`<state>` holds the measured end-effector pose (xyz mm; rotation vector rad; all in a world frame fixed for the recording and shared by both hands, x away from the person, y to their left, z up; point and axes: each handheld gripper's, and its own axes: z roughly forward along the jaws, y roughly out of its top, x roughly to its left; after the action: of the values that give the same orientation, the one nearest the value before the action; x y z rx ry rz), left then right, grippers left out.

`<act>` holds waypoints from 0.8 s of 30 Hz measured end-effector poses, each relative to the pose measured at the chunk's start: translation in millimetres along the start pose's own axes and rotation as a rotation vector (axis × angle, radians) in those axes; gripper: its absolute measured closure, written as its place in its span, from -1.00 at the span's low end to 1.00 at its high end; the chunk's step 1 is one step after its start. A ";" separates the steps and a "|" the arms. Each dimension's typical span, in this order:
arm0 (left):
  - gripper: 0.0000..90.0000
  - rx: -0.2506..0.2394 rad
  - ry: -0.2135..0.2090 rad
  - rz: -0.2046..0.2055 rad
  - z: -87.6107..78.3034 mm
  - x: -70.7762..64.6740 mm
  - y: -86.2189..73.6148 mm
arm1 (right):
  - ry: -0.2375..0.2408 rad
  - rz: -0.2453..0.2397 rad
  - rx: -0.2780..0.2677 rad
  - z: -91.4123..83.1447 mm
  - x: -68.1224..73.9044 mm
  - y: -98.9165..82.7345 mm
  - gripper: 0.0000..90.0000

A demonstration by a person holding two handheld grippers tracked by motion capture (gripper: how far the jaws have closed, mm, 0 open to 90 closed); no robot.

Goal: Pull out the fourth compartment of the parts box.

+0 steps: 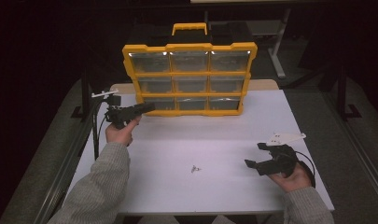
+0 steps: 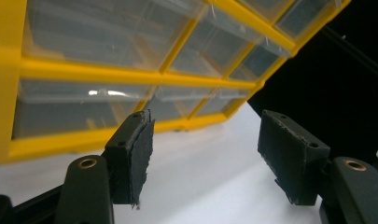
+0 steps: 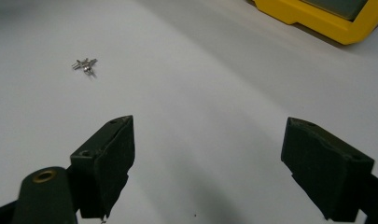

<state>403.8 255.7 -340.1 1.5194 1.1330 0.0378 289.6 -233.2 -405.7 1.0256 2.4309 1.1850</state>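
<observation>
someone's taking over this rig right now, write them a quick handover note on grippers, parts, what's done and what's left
Left gripper: open, nothing between the jaws, held at the lower left corner of the yellow organiser.
Right gripper: open, empty, low over the table's right side.
Parts: a small cluster of metal screws lies loose on the table, apart from both grippers.
Done: no drawer looks pulled out, screws not picked up.
Left: probably open a bottom drawer and put the screws in.

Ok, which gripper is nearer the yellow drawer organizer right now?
Left. The left gripper is at the yellow drawer organizer, by its bottom-left corner, jaws open. The right gripper sits well back near the table's front right.
</observation>
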 end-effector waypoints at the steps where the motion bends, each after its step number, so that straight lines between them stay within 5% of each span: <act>1: -0.23 -0.006 0.010 0.007 3.1 -0.9 3.8 | 0.000 -0.002 -0.001 0.2 -0.1 0.1 -0.63; 12: -0.29 -0.011 0.085 0.062 25.9 -9.5 36.4 | 0.012 -0.012 0.005 3.0 0.0 0.9 -0.63; 17: -0.20 -0.021 0.085 0.028 34.9 -3.3 41.7 | 0.018 -0.017 0.010 4.4 0.4 1.4 -0.63; 24: -0.02 -0.059 0.075 -0.079 41.5 11.5 41.1 | 0.031 -0.020 0.018 6.5 1.2 1.1 -0.62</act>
<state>459.4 238.5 -327.8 1.4295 1.2406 0.0742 292.5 -228.1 -408.9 0.9932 2.4732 1.1836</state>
